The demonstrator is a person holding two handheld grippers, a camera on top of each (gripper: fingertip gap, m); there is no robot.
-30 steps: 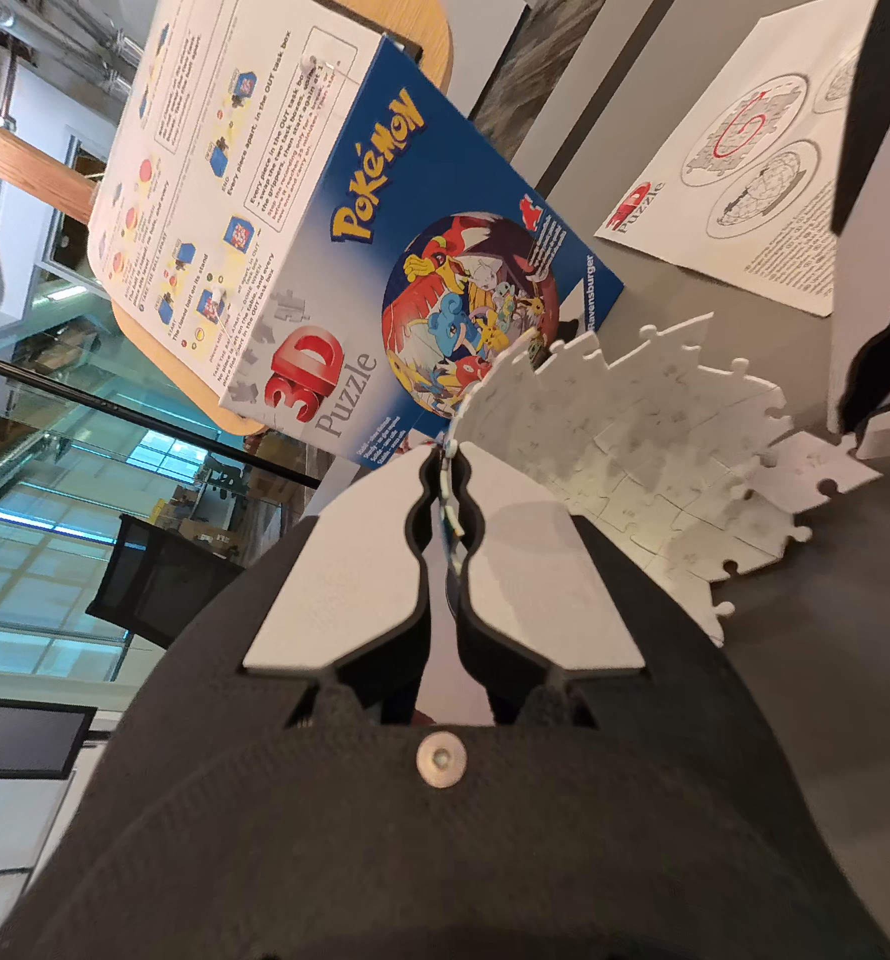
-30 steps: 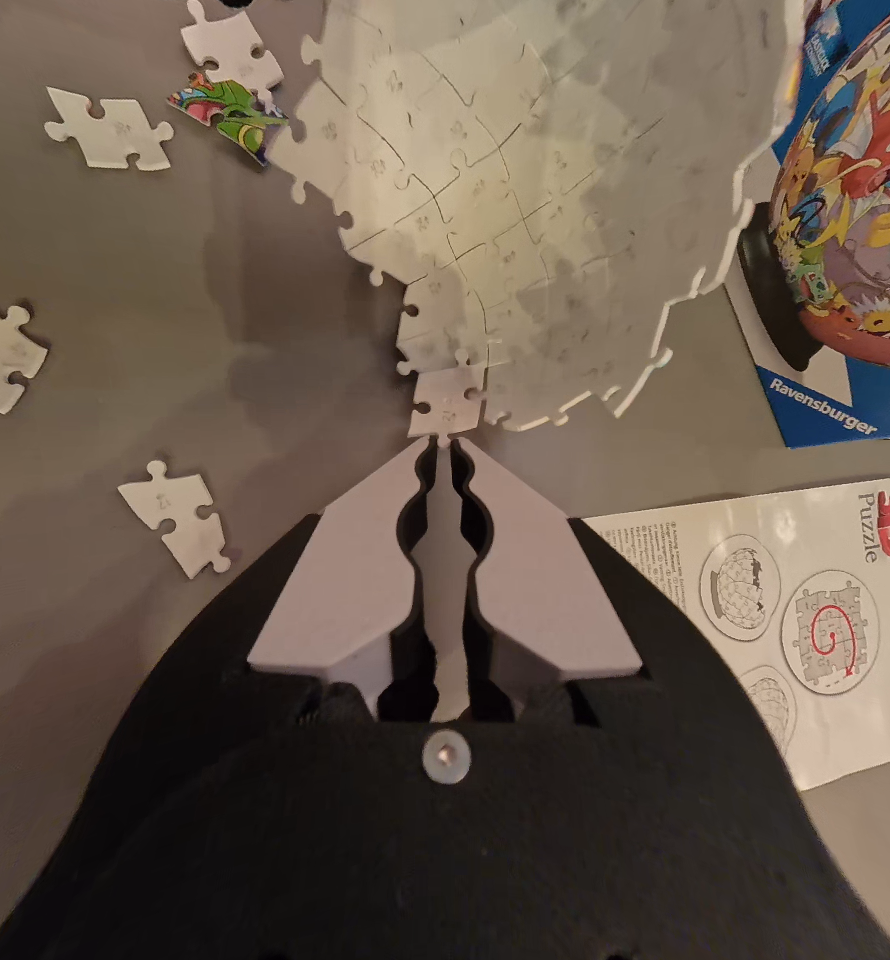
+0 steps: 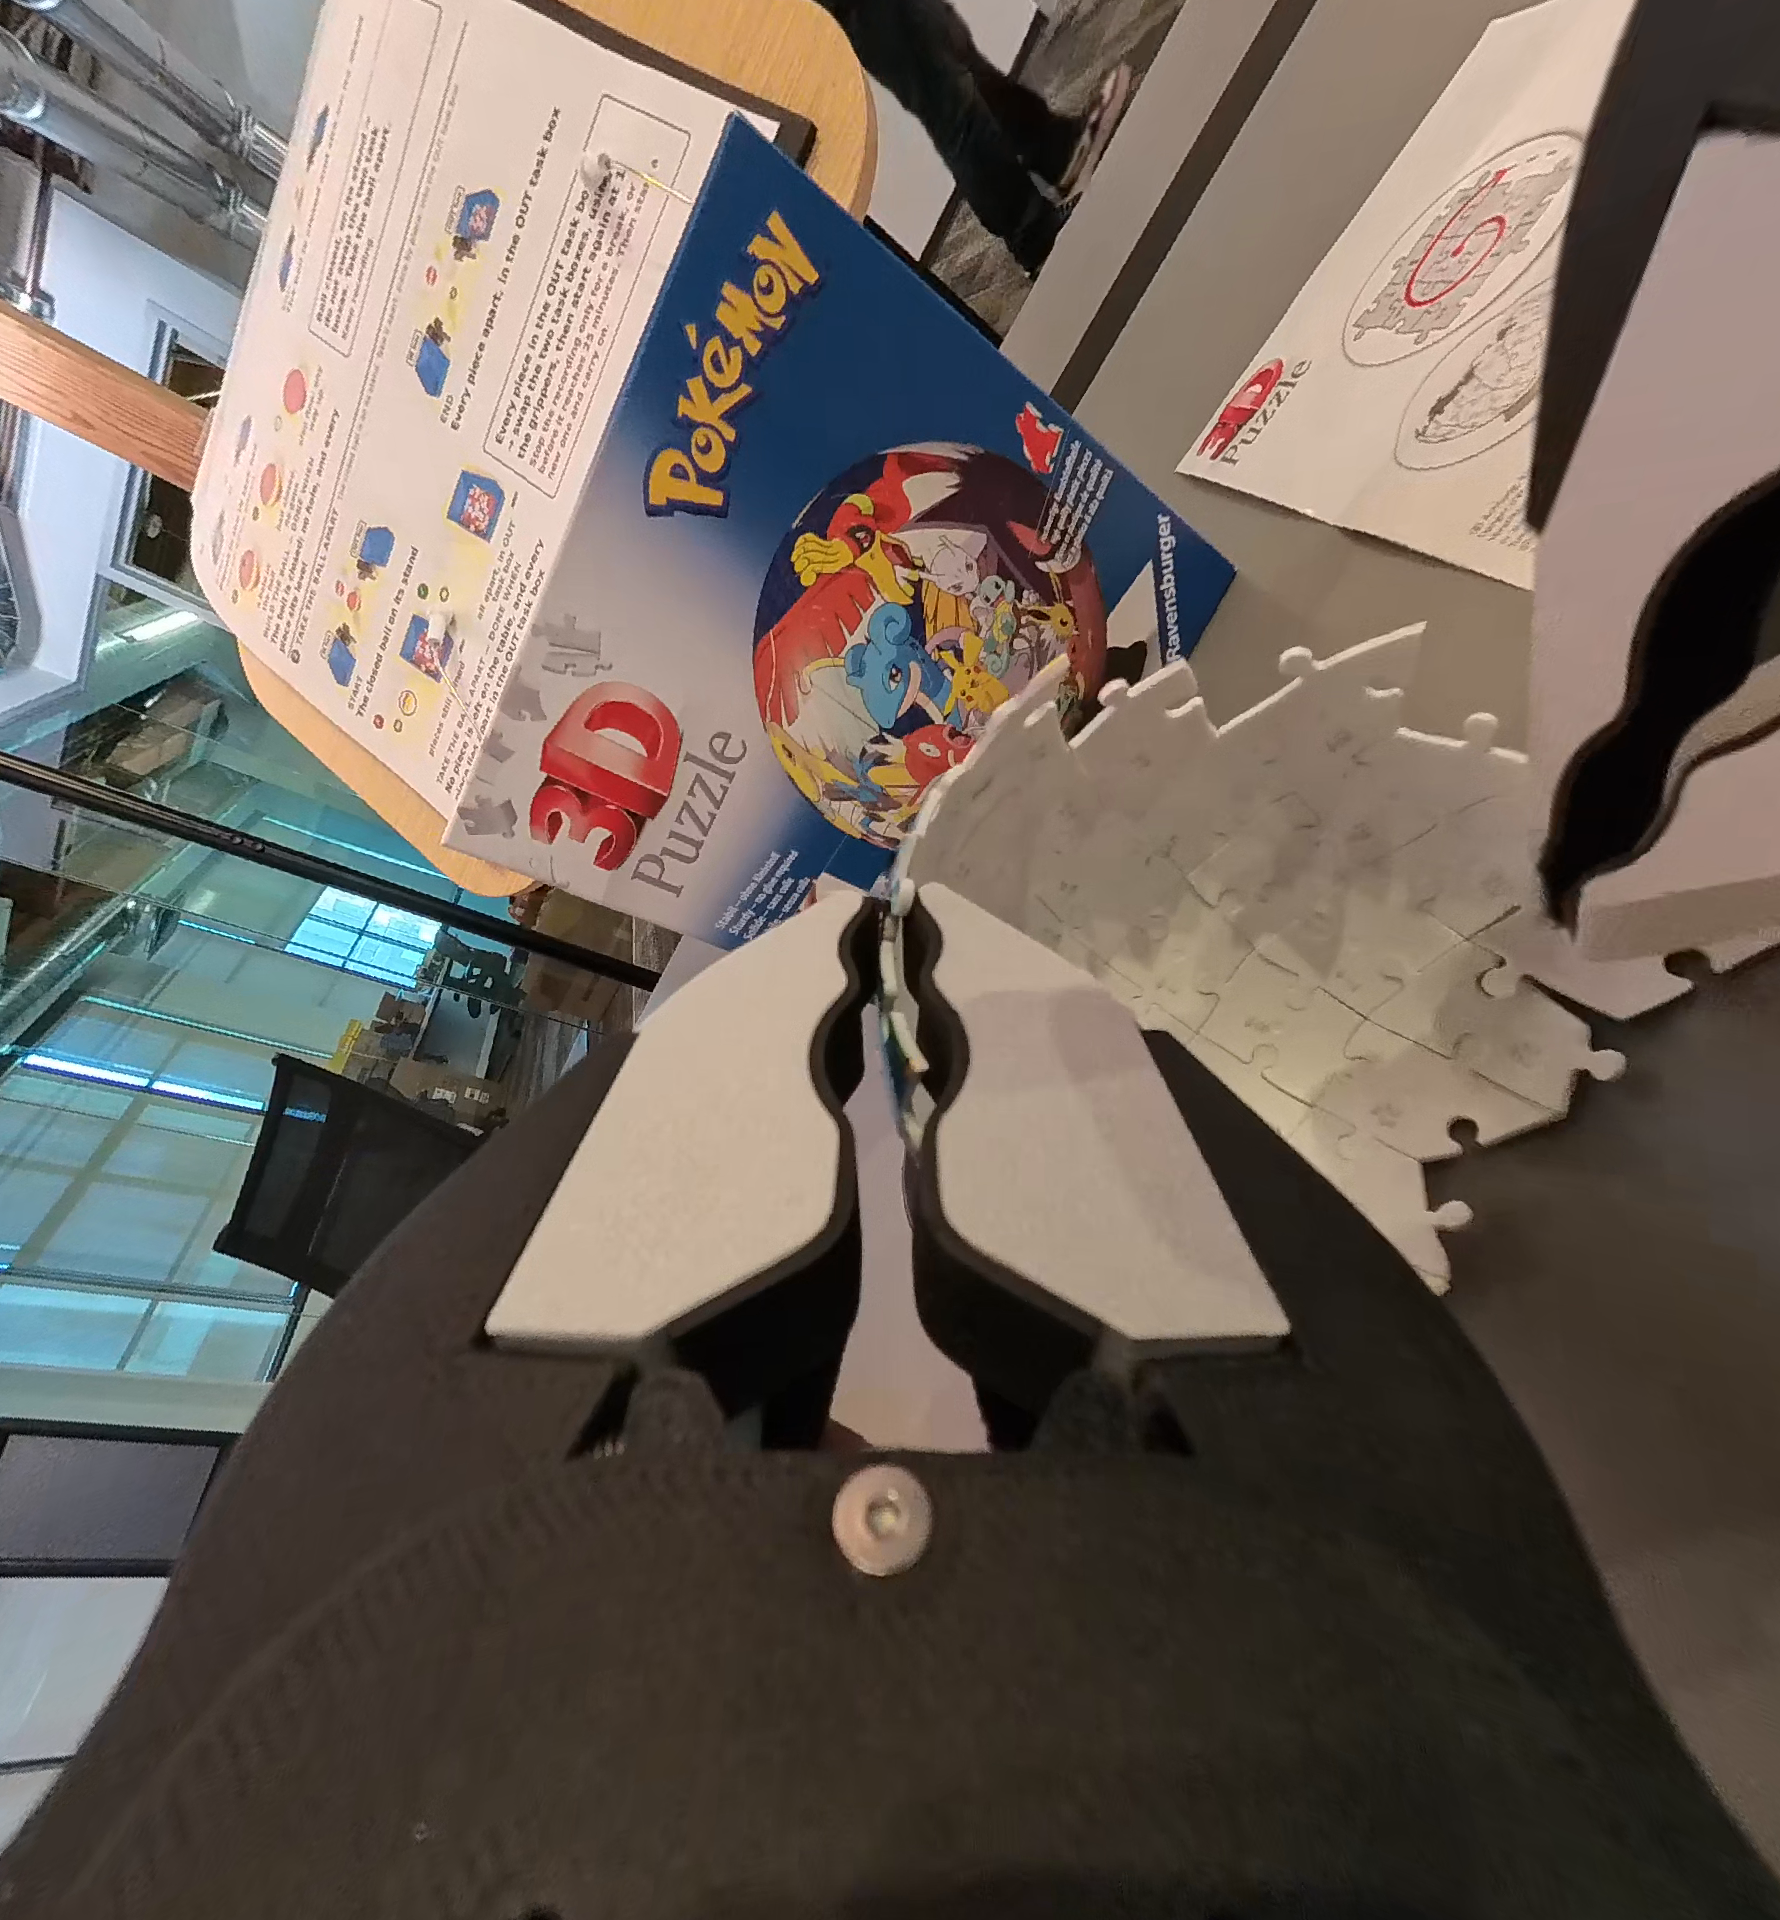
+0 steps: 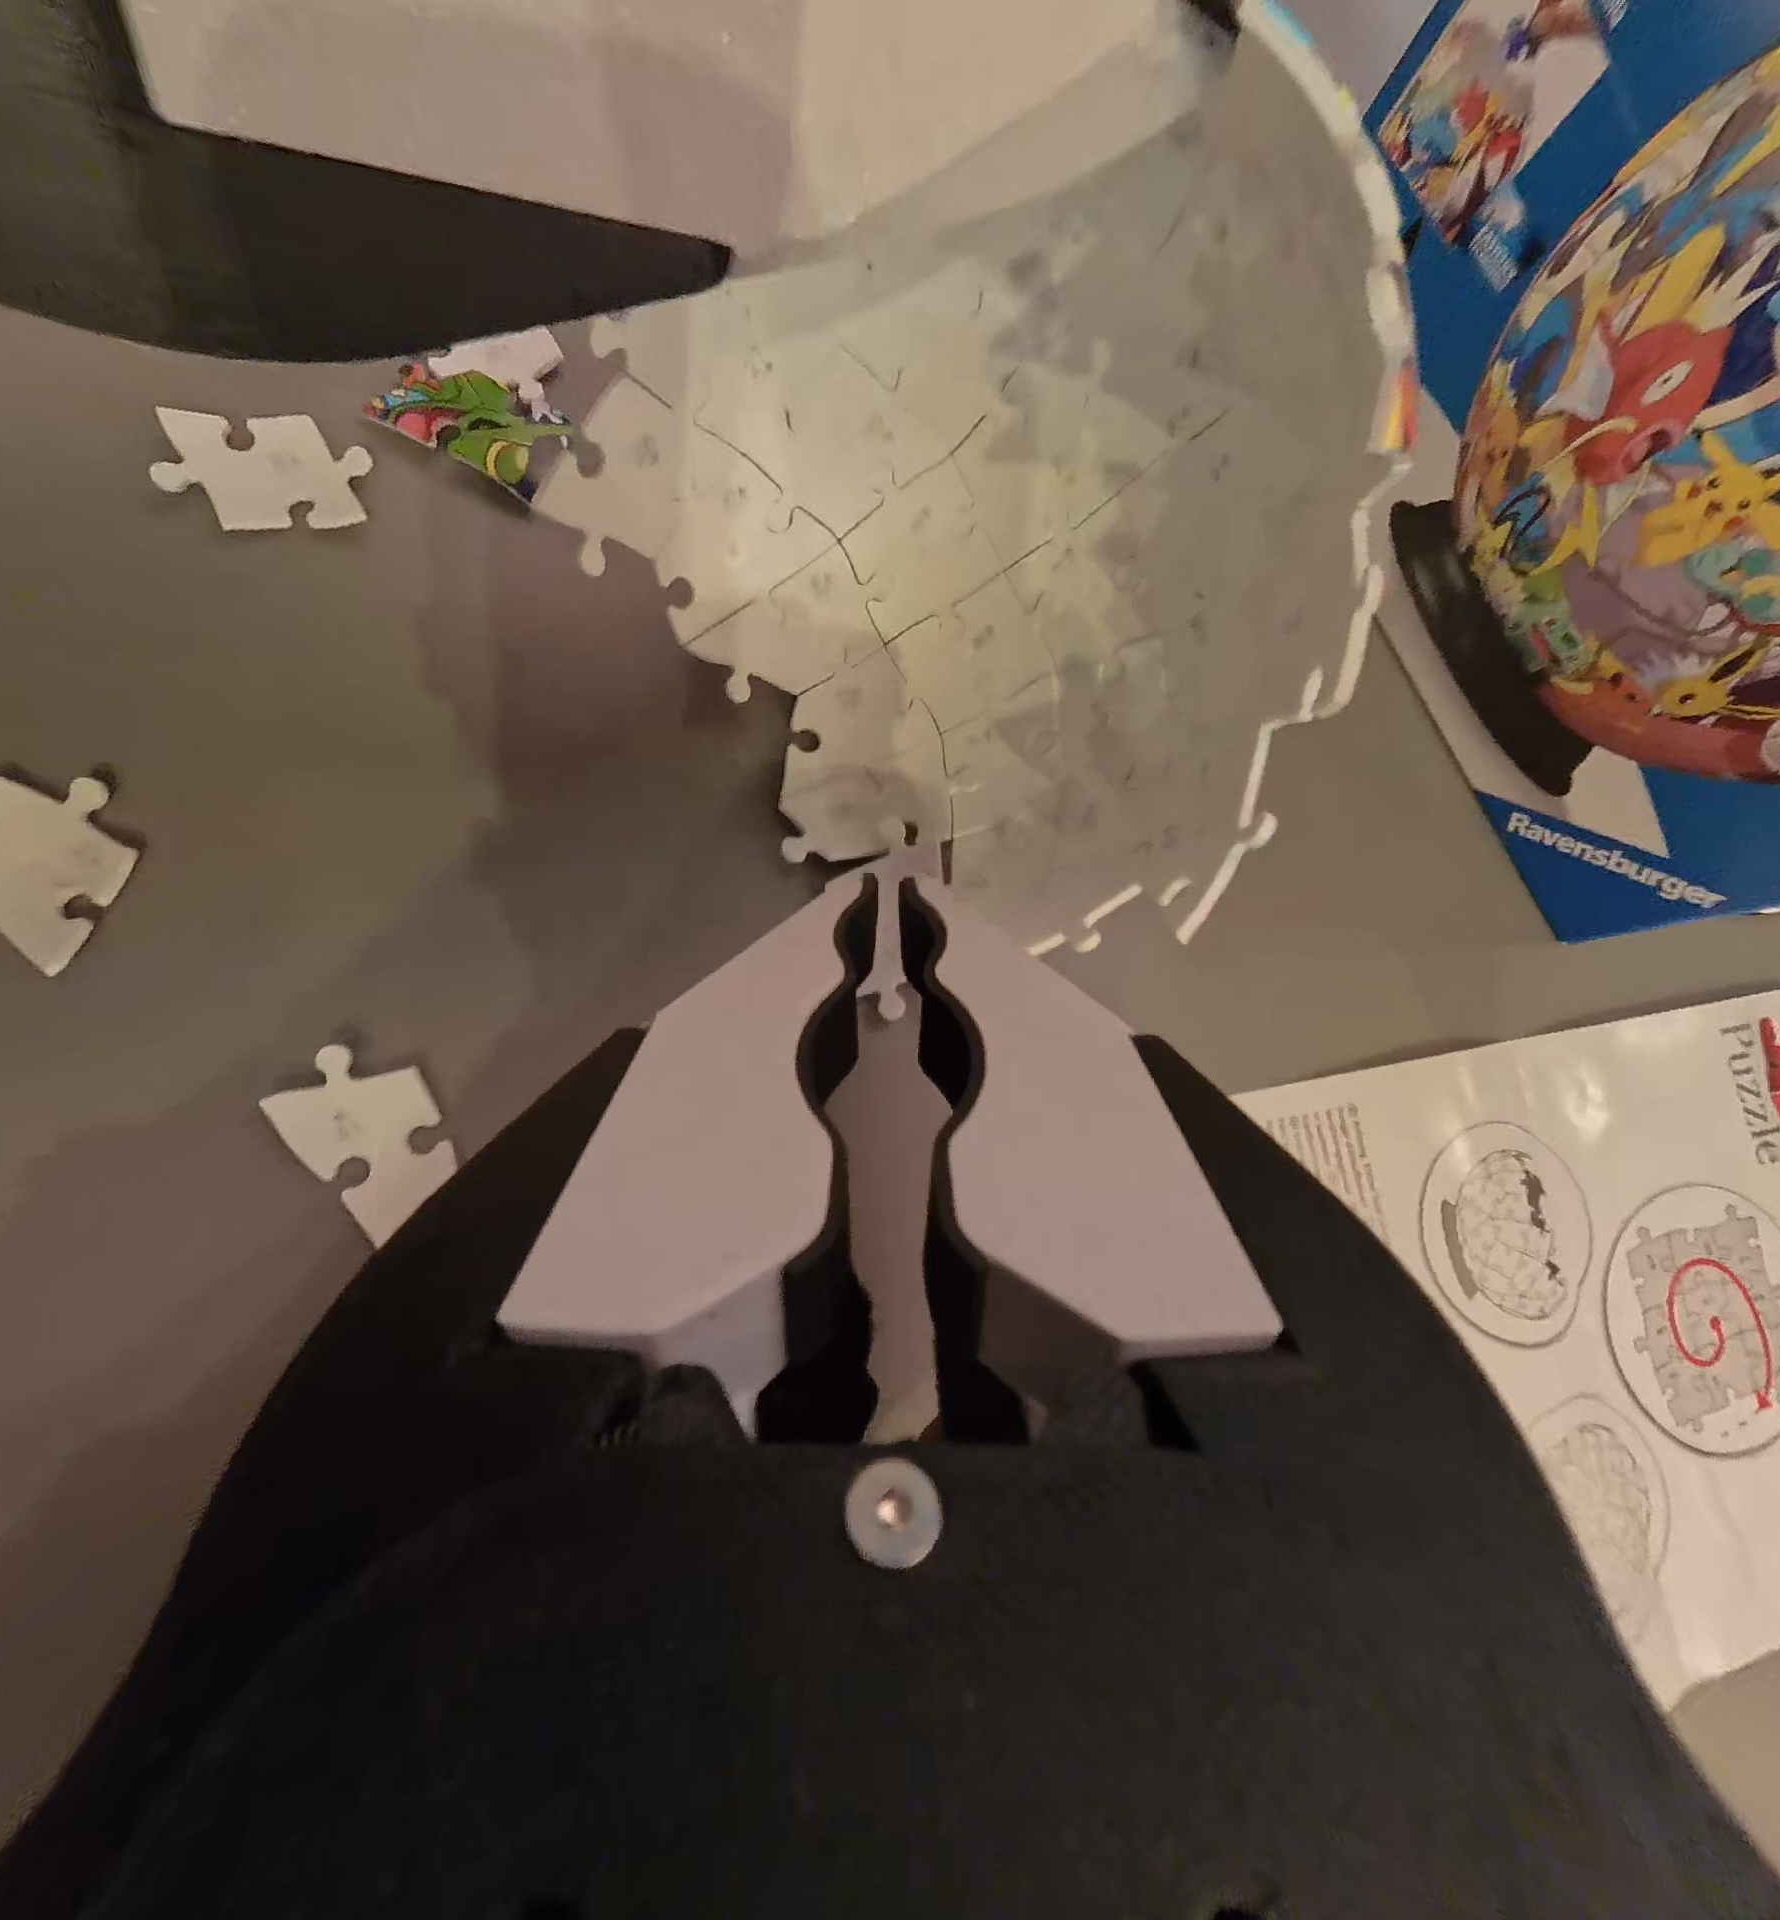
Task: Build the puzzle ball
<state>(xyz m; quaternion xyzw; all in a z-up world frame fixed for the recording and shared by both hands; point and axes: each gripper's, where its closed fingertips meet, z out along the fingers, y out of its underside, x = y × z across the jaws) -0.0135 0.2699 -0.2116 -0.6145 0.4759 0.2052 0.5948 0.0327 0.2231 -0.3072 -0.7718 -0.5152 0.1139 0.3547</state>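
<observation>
Biggest thing: the half-built ball shell (image 4: 979, 582), a curved sheet of joined white-backed pieces held up off the grey table (image 4: 366, 727) w/ its inside facing the right cam. Looks light, thin, stiff plastic, but the joints prob. pop apart if bent or squeezed, so best held at the rim, edge-on, not across the dome.

Left gripper (image 3: 891, 914) is clamped on the shell's rim, coloured edge showing between its tips. Right gripper (image 4: 886, 904) is pinched edge-on on a single piece (image 4: 888, 940), which sits right at the shell's lower edge; can't tell if it's seated.

Around: blue puzzle box (image 4: 1644, 468) just beside the shell on the right, instruction sheet (image 4: 1613, 1299) nearer the cam. Loose pieces (image 4: 262, 468) lie spread on the table to the left, incl. one picture-side-up (image 4: 470, 416) close to the shell. Box crowds the shell's right side; nothing blocks the lower edge.
</observation>
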